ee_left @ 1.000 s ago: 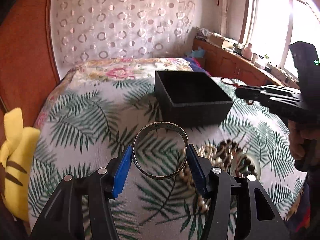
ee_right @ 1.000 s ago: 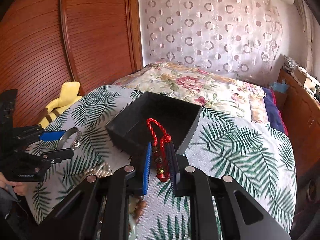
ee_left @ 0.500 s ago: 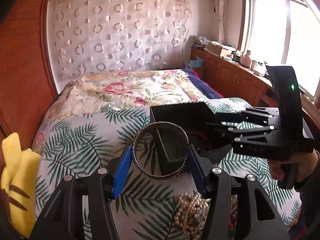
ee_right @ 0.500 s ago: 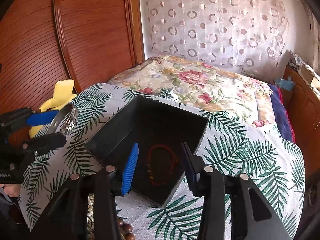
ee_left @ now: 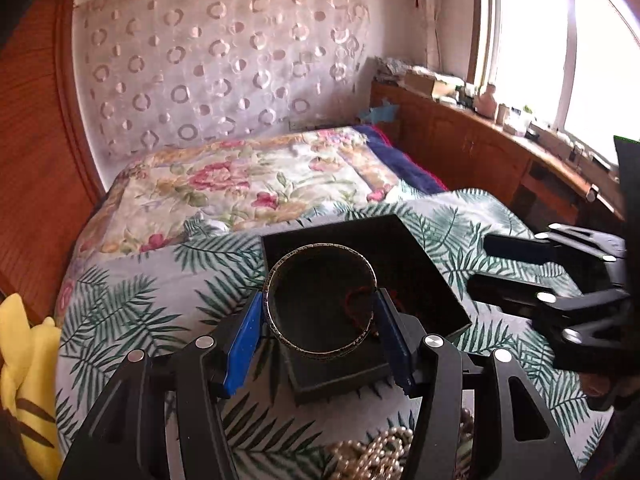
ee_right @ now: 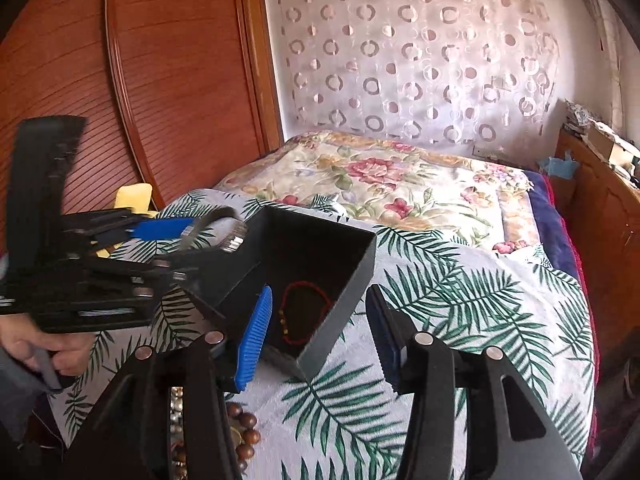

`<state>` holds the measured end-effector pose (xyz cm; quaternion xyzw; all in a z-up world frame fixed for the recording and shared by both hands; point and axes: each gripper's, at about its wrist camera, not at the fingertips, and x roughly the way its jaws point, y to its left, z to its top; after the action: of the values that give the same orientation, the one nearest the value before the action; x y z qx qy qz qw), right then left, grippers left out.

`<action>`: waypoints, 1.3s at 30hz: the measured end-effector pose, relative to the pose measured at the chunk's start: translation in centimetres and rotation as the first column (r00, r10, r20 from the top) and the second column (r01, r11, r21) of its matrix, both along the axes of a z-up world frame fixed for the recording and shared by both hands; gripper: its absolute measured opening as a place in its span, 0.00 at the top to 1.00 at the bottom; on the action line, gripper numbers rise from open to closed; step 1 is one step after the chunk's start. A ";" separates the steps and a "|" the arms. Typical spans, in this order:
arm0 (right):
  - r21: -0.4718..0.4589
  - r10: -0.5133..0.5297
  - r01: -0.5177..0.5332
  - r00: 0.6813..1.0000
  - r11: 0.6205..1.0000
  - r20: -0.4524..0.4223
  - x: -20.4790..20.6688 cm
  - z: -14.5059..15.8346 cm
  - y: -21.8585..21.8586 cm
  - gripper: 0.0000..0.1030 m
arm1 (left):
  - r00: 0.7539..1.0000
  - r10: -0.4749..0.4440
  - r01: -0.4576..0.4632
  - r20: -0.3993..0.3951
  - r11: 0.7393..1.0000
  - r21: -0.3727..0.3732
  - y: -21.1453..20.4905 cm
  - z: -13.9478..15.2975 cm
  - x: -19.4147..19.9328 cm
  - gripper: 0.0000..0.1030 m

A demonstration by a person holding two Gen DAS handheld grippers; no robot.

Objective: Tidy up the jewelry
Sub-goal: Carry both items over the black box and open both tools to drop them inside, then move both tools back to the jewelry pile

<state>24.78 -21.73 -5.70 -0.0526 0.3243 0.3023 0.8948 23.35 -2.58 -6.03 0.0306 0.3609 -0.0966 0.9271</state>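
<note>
My left gripper (ee_left: 320,330) is shut on a silver bangle (ee_left: 276,322) and holds it over the near part of the open black box (ee_left: 420,256). The bangle also shows in the right wrist view (ee_right: 224,228), above the box's left wall (ee_right: 236,280). A red cord bracelet (ee_right: 304,312) lies on the box floor; it shows through the bangle in the left wrist view (ee_left: 356,304). My right gripper (ee_right: 318,338) is open and empty, just in front of the box's near corner; in the left wrist view it (ee_left: 480,264) hangs right of the box.
A pearl necklace (ee_left: 376,452) and brown wooden beads (ee_right: 242,432) lie on the palm-leaf cloth (ee_right: 460,320) near me. A yellow plush toy (ee_left: 24,368) sits at the left bed edge. A wooden cabinet (ee_left: 480,148) runs along the right.
The right gripper opened, dropped the red bracelet into the box and drew back to the right. The left gripper carried the bangle forward until it is over the box.
</note>
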 end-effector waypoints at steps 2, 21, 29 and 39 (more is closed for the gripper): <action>0.005 -0.001 0.001 1.000 1.000 0.007 -0.6 0.1 -0.5 0.50 | 1.000 -0.009 0.009 -0.016 1.000 0.016 -0.6 -0.5 0.4 0.48; 0.028 -0.029 0.029 1.000 0.999 -0.002 -2.9 -0.5 -2.8 0.49 | 0.998 -0.028 0.032 -0.063 0.997 0.064 -2.0 -2.3 1.2 0.48; 0.033 -0.029 0.029 1.000 0.999 -0.012 -6.2 -1.8 -3.4 0.43 | 1.000 -0.023 0.023 0.007 1.000 0.020 -0.5 -0.8 -3.3 0.22; 0.014 0.023 -0.022 0.997 1.000 -0.069 -10.2 -4.8 -1.6 0.43 | 0.999 0.007 -0.005 0.054 0.999 -0.040 1.9 -1.7 -9.5 0.08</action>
<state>14.56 -23.35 -10.45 -0.0399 0.3523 0.3159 0.8800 13.82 -0.69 -7.77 0.0135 0.3339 -0.1000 0.9372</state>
